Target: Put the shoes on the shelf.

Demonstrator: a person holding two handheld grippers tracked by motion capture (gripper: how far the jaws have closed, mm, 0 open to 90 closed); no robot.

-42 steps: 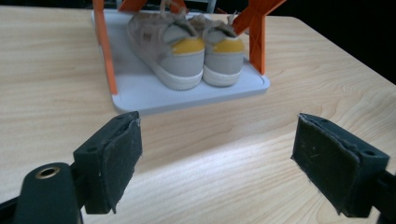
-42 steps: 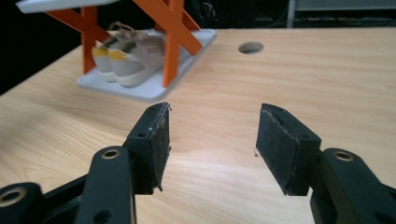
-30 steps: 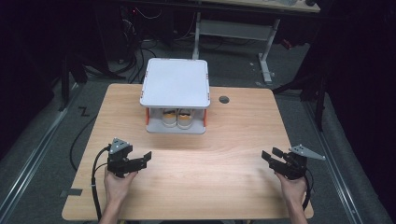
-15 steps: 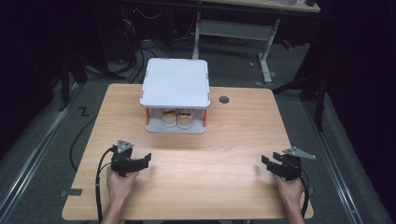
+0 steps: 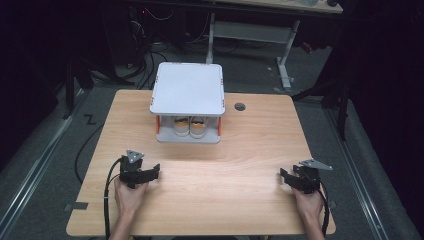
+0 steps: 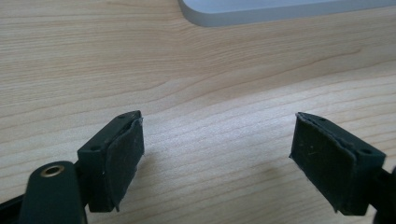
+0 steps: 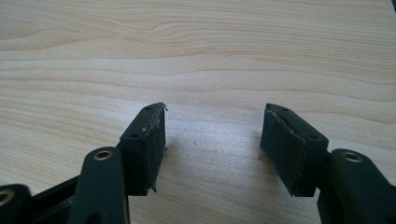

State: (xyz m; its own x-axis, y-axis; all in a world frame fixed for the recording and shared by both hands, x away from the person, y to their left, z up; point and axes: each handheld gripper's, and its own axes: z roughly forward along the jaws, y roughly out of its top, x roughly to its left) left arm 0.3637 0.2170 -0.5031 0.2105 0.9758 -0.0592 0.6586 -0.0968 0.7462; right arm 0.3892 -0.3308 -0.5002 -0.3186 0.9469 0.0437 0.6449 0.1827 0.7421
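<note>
1. The left gripper (image 5: pixel 150 174) rests at 7 o'clock on the table (image 5: pixel 240 150), jaws spread wide, holding nothing; bare wood lies between its pads (image 6: pixel 125 156).
2. The right gripper (image 5: pixel 286 178) sits at 4 o'clock, jaws likewise parted and empty.
3. The rack (image 5: pixel 188 90) stands at 12 o'clock, well apart from both, shoes (image 5: pixel 190 126) under its top.

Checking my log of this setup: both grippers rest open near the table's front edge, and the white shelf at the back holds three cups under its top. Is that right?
One detail is off: the high view shows two cups under the shelf top, not three. The rest stands: the left gripper and the right gripper are open near the table front edge, nothing between their fingers.
</note>
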